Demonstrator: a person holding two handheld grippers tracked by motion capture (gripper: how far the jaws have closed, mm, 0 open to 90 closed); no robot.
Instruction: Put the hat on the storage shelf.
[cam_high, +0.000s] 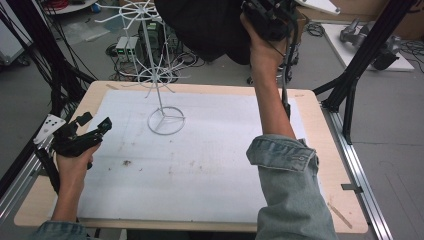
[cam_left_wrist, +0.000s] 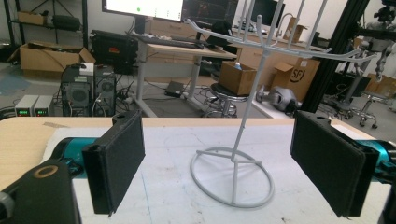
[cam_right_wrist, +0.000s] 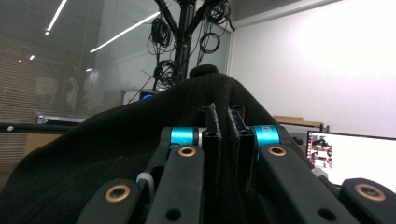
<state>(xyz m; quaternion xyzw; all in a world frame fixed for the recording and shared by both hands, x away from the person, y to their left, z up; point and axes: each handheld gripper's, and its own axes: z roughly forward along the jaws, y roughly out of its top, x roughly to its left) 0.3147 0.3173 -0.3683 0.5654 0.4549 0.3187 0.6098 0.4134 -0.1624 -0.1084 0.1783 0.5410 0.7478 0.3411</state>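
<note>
One wide white mat (cam_high: 200, 165) covers the wooden table (cam_high: 330, 170), and on it stands one white wire rack (cam_high: 159, 75) with a ring base and spoked hook arms, directly ahead of the left gripper (cam_high: 92, 131), whose jaws gape wide with nothing between them. The one black fabric cap (cam_high: 200, 27) hangs above the table's far edge, just beside the rack's top, pinched tight in the raised right gripper (cam_right_wrist: 224, 116). Beyond the table sit several brown cartons, one (cam_left_wrist: 295, 72) marked "SF".
</note>
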